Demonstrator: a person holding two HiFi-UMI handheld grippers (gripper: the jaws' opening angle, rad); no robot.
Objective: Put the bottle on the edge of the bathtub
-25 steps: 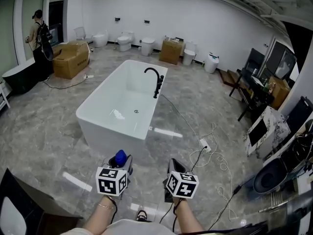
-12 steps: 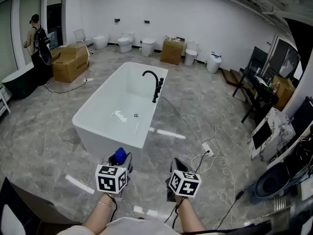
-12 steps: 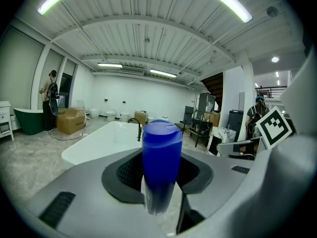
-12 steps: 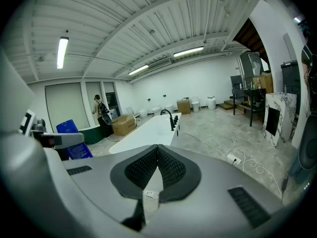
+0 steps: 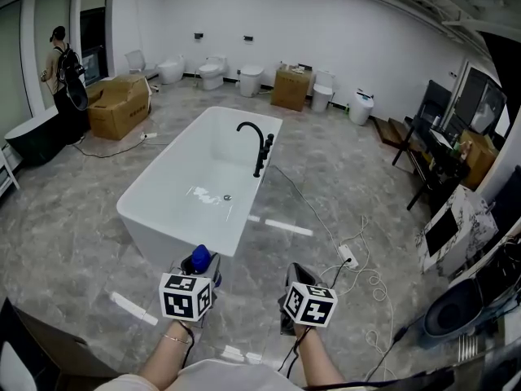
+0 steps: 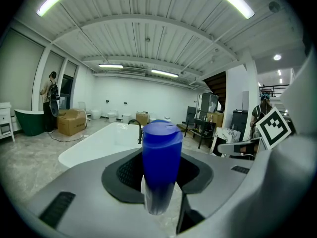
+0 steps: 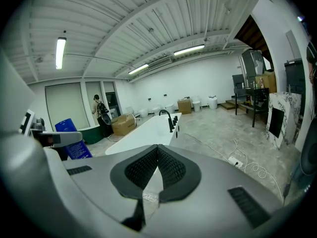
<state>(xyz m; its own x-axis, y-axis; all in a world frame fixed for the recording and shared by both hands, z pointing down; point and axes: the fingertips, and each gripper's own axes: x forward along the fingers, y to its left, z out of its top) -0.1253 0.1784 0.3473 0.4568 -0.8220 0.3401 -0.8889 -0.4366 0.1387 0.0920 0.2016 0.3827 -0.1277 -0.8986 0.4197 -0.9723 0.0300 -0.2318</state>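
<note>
We noted the blue bottle [image 6: 161,162] standing upright between the black pads of the left gripper [image 5: 198,274], whose jaws were clamped on its lower body, with the blue cap clear above them. In the head view the bottle sat low in the frame, over the grey marbled floor [image 5: 73,218] and just short of the near end of the white bathtub [image 5: 163,239]; it was not touching the tub or its rim. The right gripper [image 7: 157,152] was held beside the left one, its two ribbed pads pressed together with nothing between them. On the tub's right-hand rim stood a black arched faucet [image 5: 256,141]. To the right of the tub a white power strip [image 5: 348,257] and a looped cable lay on the floor. Farther off we recorded a cardboard box [image 5: 118,100], a person [image 5: 61,63] standing by the left wall, and toilets [image 5: 212,70] lined along the far wall.
</note>
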